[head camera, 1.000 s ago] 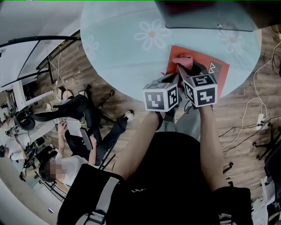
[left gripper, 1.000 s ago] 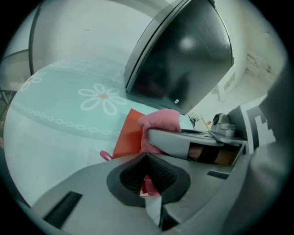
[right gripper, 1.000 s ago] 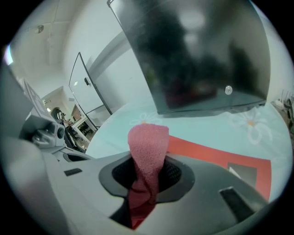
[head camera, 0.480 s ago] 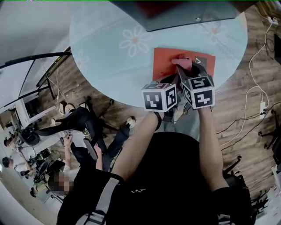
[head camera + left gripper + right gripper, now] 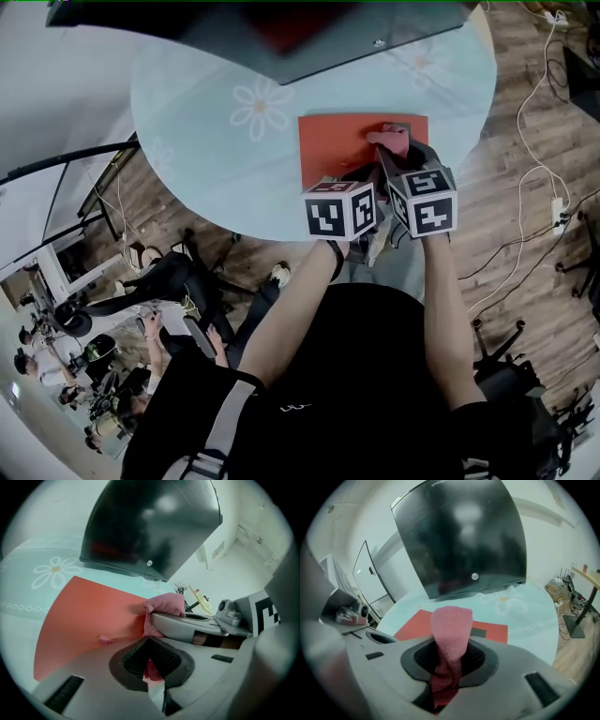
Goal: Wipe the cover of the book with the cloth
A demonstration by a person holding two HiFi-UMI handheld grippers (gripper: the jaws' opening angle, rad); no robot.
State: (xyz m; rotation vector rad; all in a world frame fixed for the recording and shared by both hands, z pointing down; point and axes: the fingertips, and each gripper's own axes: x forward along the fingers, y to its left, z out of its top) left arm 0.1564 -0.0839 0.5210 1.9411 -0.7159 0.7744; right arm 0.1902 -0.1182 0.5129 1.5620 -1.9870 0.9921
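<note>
On a round table [image 5: 187, 141] spread with a pale blue, daisy-printed covering, a red book [image 5: 333, 145] lies flat near the person's edge, its cover facing up. A large dark screen [image 5: 281, 28] hangs over the table's far side and shows glossy black in both gripper views. Wood-plank floor [image 5: 525, 141] with trailing white cables surrounds the table, and other people sit among chairs at the lower left of the head view.

Both forearms reach forward side by side, the marker cubes almost touching. The left gripper [image 5: 361, 175] sits at the book's near edge; in its own view the jaws [image 5: 151, 665] are drawn almost together with a strip of red pinched between the black pads, apparently the edge of the book [image 5: 89, 616]. The right gripper [image 5: 398, 157], just beside it, is over the right half of the cover. Its jaws [image 5: 449, 667] are closed tight on a pink cloth [image 5: 450, 639], which is squeezed between the pads and stands up beyond them in a rounded fold. From the head view the cloth [image 5: 389, 139] rests on the cover toward the book's far right part, near a small dark patch [image 5: 478, 632] at that corner. A tiny pink scrap [image 5: 105, 640] lies on the red cover beside the left gripper.
</note>
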